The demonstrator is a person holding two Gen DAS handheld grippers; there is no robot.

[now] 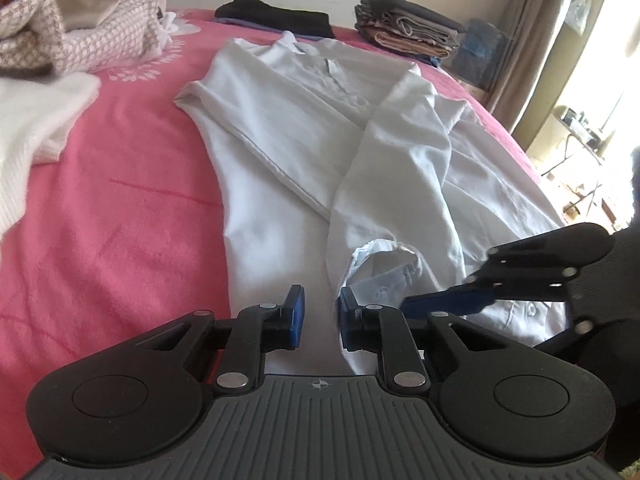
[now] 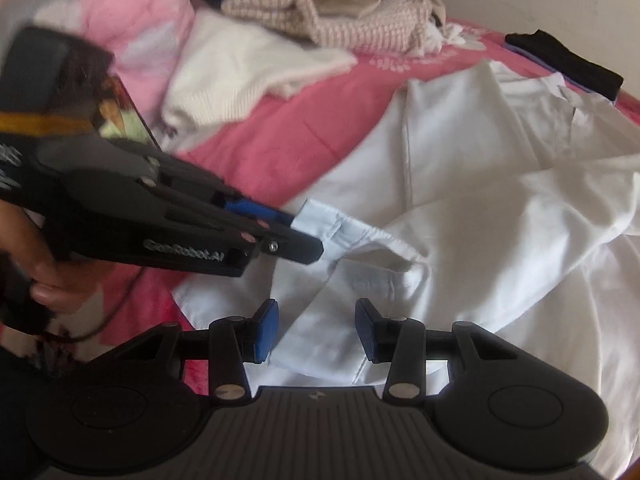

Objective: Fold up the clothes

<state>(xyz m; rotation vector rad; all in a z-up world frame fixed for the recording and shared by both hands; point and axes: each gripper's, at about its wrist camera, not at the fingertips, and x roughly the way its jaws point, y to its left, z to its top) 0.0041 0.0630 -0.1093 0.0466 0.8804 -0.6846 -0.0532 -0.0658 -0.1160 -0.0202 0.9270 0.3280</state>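
A pale white-blue shirt (image 1: 300,128) (image 2: 480,200) lies spread on the pink bed cover (image 1: 120,220), one sleeve folded across its body. The sleeve's cuff (image 1: 384,276) (image 2: 360,240) stands open like a tube near the hem. My left gripper (image 1: 322,316) (image 2: 304,236) has its tips at the cuff's corner. Its jaws are narrow, with a gap still showing between the blue pads. My right gripper (image 2: 316,330) (image 1: 420,304) hovers open over the shirt's lower front, just right of the cuff, with nothing clamped.
A white knit sweater (image 1: 36,128) (image 2: 240,72) and a checked beige heap (image 1: 100,40) (image 2: 340,20) lie to the left. Folded black cloth (image 1: 276,14) and a stack of folded clothes (image 1: 408,20) sit at the far end. A hand (image 2: 44,276) holds the left gripper.
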